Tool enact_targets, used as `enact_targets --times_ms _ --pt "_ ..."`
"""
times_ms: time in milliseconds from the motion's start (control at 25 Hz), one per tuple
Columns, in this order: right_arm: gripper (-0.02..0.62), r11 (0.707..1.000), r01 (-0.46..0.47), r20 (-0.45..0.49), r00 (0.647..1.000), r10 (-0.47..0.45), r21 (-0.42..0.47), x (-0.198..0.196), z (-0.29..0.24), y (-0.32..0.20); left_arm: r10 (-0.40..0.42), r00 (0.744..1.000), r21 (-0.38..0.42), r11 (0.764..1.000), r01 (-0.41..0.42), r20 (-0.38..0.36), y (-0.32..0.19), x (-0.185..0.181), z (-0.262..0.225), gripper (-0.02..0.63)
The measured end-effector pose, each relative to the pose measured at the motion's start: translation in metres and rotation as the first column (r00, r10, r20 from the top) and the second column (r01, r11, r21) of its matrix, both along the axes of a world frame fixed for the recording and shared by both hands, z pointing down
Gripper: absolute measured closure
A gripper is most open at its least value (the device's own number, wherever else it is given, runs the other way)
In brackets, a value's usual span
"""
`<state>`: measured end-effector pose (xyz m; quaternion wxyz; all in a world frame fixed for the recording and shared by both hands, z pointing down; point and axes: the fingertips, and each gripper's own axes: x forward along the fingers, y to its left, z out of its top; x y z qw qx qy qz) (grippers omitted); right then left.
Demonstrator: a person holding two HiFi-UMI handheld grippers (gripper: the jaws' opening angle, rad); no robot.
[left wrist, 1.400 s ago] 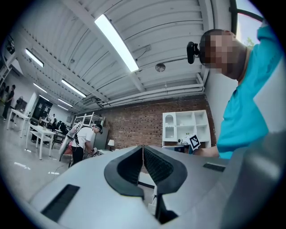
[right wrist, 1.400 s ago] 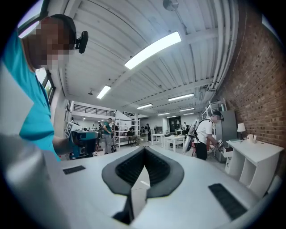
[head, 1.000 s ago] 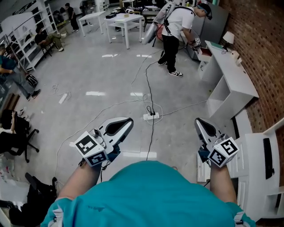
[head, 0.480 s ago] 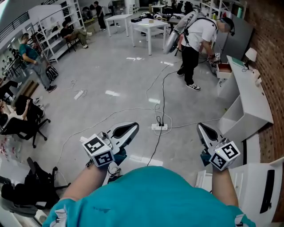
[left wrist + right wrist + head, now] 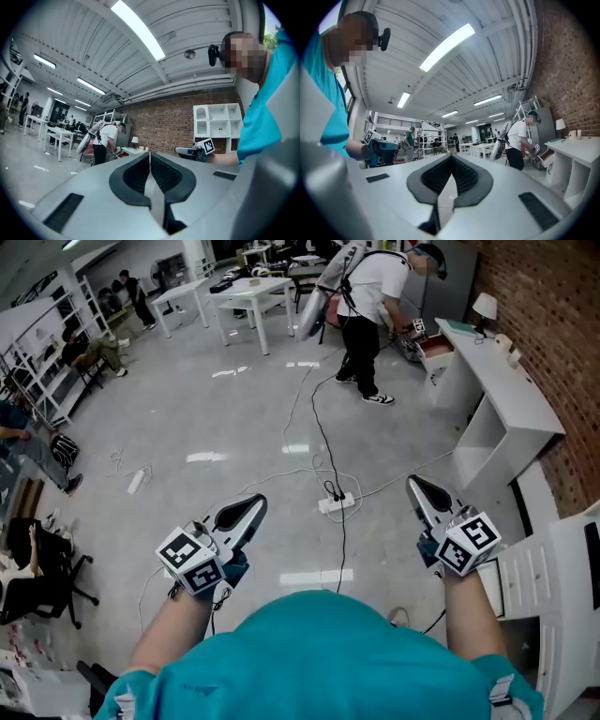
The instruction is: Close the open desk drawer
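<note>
Both grippers are held up over the floor in front of a teal shirt. My left gripper is shut with nothing between its jaws, and so is my right gripper. The closed jaws show plainly in the left gripper view and the right gripper view. A white desk stands along the brick wall at the right. At its far end a drawer with a reddish inside stands open next to a person in a white shirt. A white drawer unit is just right of my right gripper.
A power strip and long cables lie on the grey floor ahead. White tables stand at the back. Shelving and seated people are at the left. An office chair stands at the lower left.
The head view has swung, so the floor and desk sit differently in frame. Both grippers stay shut and held in about the same pose.
</note>
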<state>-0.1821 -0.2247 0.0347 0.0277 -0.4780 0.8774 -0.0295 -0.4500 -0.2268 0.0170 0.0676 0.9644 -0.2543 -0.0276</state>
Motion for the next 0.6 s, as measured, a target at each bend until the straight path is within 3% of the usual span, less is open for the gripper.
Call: enact_targets --times_ms 120,280,400,600 --pt "0.574 0.999 -0.038 0.008 0.999 0.038 -0.021 -0.01 0.009 -0.007 0.021 1.0 -0.02 1.0 -0.02 0.02 -0.022 -0.012 0.013 0.584" --pt "0.574 0.994 -0.095 0.008 0.995 0.095 -0.055 0.013 0.037 -0.006 0.068 0.997 -0.07 0.995 -0.065 0.043 -0.042 0.014 0.046 0.584" --pt "0.574 0.987 -0.142 -0.004 0.99 0.142 -0.069 0.053 0.056 -0.003 0.131 0.99 -0.093 0.988 -0.126 0.058 -0.053 0.068 0.075 0.584" --pt "0.574 0.972 -0.215 -0.024 0.977 0.214 -0.094 0.143 0.104 0.017 0.228 0.971 -0.17 0.962 -0.213 0.073 -0.061 0.201 0.134 0.584"
